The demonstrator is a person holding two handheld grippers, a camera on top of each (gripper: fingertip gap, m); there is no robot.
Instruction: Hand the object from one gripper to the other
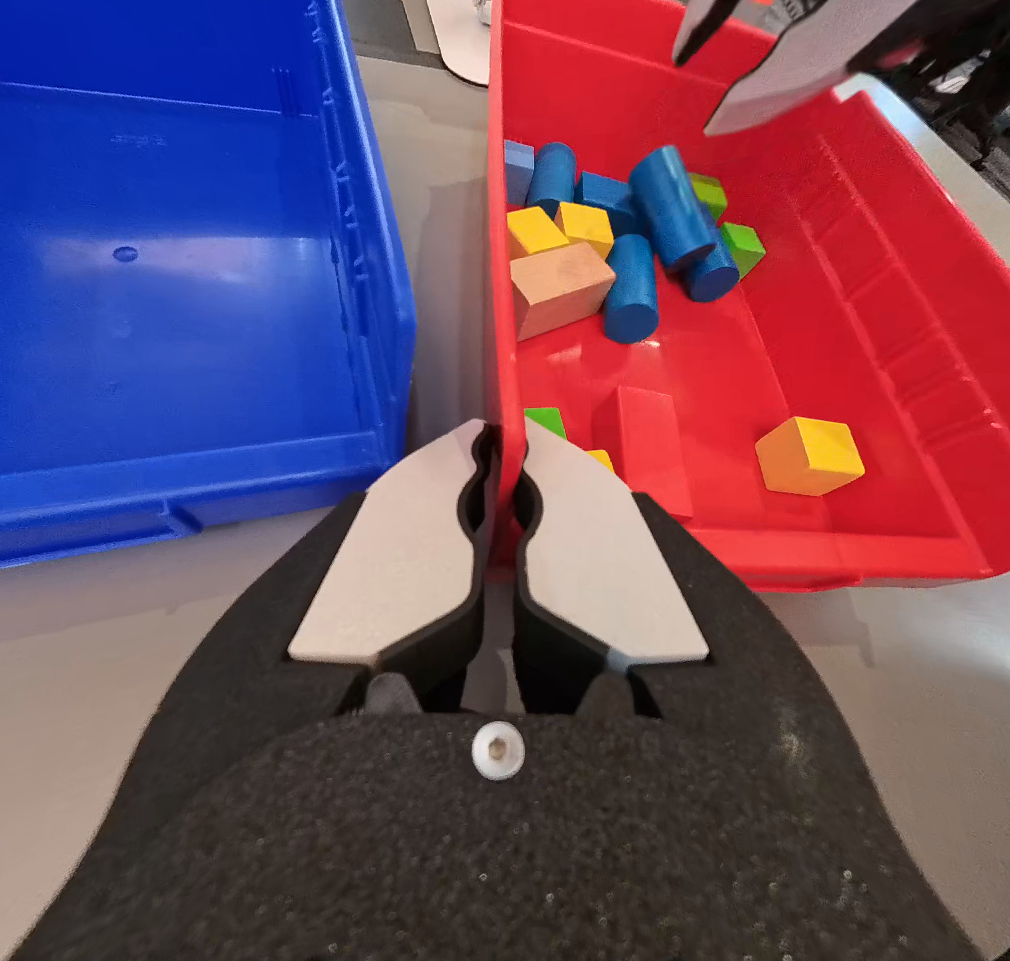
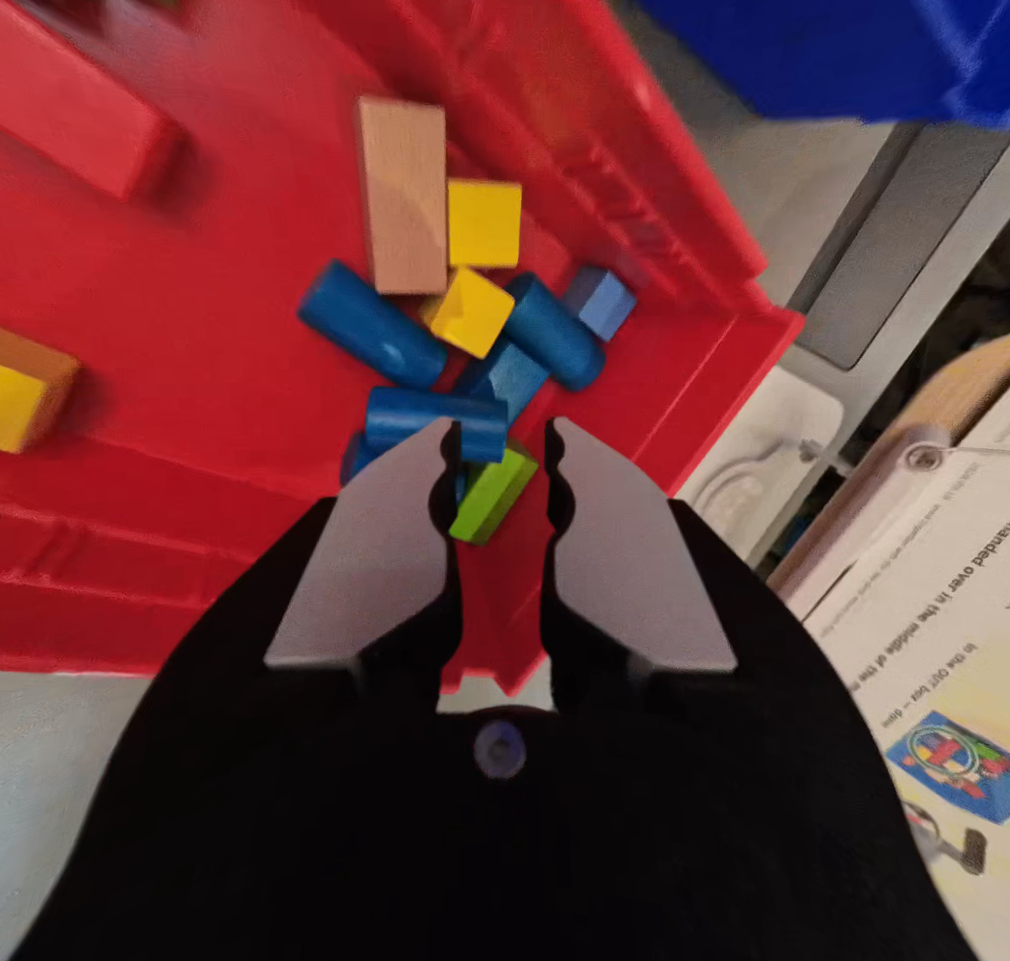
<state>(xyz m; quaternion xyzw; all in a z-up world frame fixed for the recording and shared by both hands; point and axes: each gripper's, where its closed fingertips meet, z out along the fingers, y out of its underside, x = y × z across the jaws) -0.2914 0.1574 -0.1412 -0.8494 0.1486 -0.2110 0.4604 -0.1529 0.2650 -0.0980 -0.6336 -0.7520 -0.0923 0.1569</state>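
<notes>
The table [image 1: 82, 661] carried two bins side by side: beside the red bin [image 1: 902, 388] stood the blue bin [image 1: 191, 278], its inside bare in the left wrist view. The left gripper [image 1: 505, 440] hung over the near end of the red bin's wall on the blue-bin side, its jaws nearly together with only a slim gap and nothing between them. The right gripper [image 2: 500, 426] hovered above the red bin's far end, its jaws parted and gripping nothing. All the blocks lay inside the red bin. Most formed a heap at its far end: a wood block [image 1: 563, 289], blue cylinders [image 1: 669, 207], yellow cubes [image 1: 533, 232] and a green block [image 2: 492, 492], which sat directly under the right gripper's gap in the right wrist view. Nearer the red bin's near end lay a red block [image 1: 645, 442] and a lone yellow cube [image 1: 809, 456], well apart from the heap. Just beyond the red bin's far end lay a printed sheet [image 2: 902, 688].
</notes>
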